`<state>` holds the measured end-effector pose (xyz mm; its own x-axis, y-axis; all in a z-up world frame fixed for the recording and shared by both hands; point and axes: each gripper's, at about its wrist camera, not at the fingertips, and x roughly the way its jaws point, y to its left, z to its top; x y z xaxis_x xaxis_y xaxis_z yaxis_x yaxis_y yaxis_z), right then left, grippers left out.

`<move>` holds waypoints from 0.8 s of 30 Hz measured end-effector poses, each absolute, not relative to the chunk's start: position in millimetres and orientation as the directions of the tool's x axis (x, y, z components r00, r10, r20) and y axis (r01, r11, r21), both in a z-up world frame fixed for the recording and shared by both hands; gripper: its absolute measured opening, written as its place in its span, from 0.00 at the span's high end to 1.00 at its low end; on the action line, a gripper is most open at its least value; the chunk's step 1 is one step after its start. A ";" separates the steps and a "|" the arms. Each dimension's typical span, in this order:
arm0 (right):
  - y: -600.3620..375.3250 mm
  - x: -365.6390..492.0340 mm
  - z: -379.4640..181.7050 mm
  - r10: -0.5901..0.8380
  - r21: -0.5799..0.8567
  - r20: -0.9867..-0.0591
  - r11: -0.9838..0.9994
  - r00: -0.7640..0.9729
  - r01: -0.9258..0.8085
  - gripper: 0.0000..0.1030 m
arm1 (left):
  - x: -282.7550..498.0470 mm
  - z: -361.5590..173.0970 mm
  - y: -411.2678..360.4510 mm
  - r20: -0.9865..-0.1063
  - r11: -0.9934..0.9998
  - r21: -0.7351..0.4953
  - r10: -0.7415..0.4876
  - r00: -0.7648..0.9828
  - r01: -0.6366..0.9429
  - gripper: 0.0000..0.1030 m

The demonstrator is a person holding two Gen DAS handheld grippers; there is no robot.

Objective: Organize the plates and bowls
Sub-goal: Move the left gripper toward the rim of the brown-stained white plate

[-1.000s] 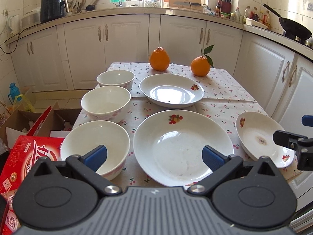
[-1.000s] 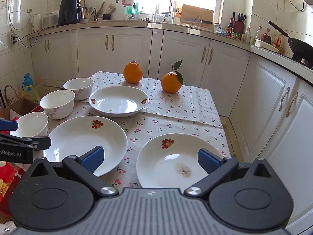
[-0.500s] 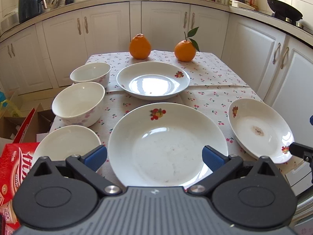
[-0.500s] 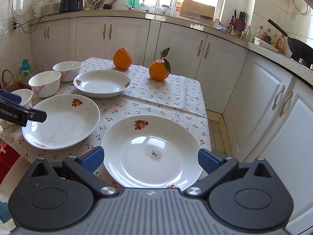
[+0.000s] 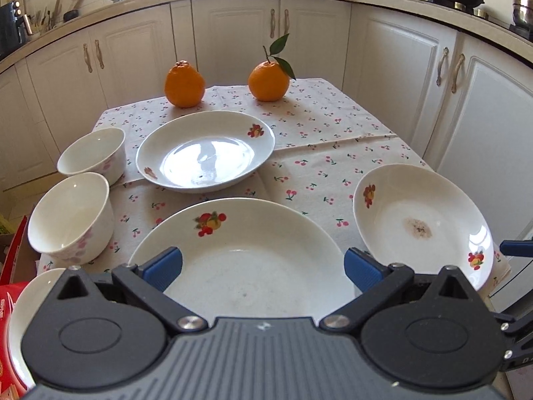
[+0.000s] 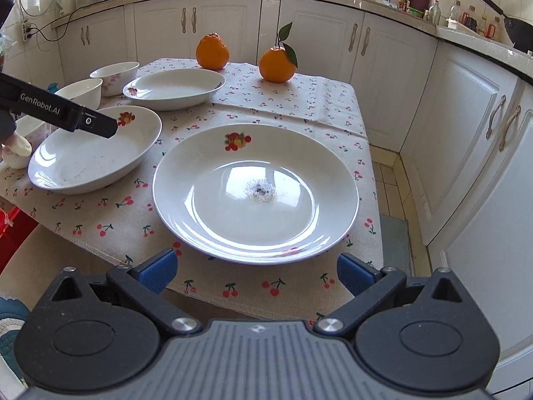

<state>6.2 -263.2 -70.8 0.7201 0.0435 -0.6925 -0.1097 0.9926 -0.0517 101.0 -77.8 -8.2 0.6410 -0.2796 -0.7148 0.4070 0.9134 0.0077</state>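
Observation:
Three white plates with fruit prints lie on the cherry tablecloth. My left gripper [image 5: 263,268] is open over the near edge of the front middle plate [image 5: 253,253]. The stained plate [image 5: 419,223] lies to its right, the far plate [image 5: 206,150] behind. Two bowls [image 5: 71,216] [image 5: 93,153] stand at the left, a third bowl [image 5: 23,313] at the bottom left. My right gripper [image 6: 258,271] is open just before the stained plate [image 6: 256,193]. The left gripper's finger [image 6: 60,113] reaches over the middle plate [image 6: 96,153] in the right wrist view.
Two oranges [image 5: 184,84] [image 5: 268,80] sit at the table's far edge. White kitchen cabinets [image 5: 399,76] stand behind and to the right. A red box [image 5: 10,296] lies on the floor at the left. The table's near edge [image 6: 213,296] is under my right gripper.
Both grippers have moved forward and down toward the table. The left has shifted right, from the front bowl to the middle plate. The right has closed in on the stained plate.

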 end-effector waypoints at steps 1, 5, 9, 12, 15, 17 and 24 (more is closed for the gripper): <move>-264.8 7.9 -73.5 0.046 -0.047 -0.697 0.993 0.716 -0.109 0.00 | 102.9 -7.9 -79.9 -0.717 0.908 -0.006 -0.295 0.631 0.419 0.01; -268.5 13.2 -81.4 0.070 -0.038 -0.701 0.990 0.710 -0.135 0.00 | 112.3 -6.6 -95.1 -0.733 0.884 -0.021 -0.331 0.594 0.468 0.01; -268.5 20.2 -86.1 0.075 -0.062 -0.704 0.984 0.706 -0.166 0.00 | 119.1 -8.1 -112.9 -0.742 0.851 -0.013 -0.361 0.566 0.526 0.01; -271.3 23.4 -88.9 0.090 -0.065 -0.702 0.980 0.706 -0.189 0.00 | 125.2 -9.0 -125.6 -0.751 0.822 -0.019 -0.388 0.535 0.570 0.01; -276.5 26.5 -91.0 0.116 -0.050 -0.700 0.976 0.705 -0.210 0.00 | 133.1 -10.7 -139.2 -0.762 0.792 -0.030 -0.412 0.499 0.609 0.01; -280.6 29.4 -92.0 0.135 -0.036 -0.699 0.974 0.702 -0.223 0.00 | 137.4 -12.0 -148.1 -0.772 0.775 -0.030 -0.420 0.478 0.632 0.01; -294.2 41.0 -94.2 0.196 0.030 -0.716 0.967 0.670 -0.252 0.00 | 148.4 -22.0 -175.9 -0.814 0.710 -0.043 -0.433 0.387 0.703 0.01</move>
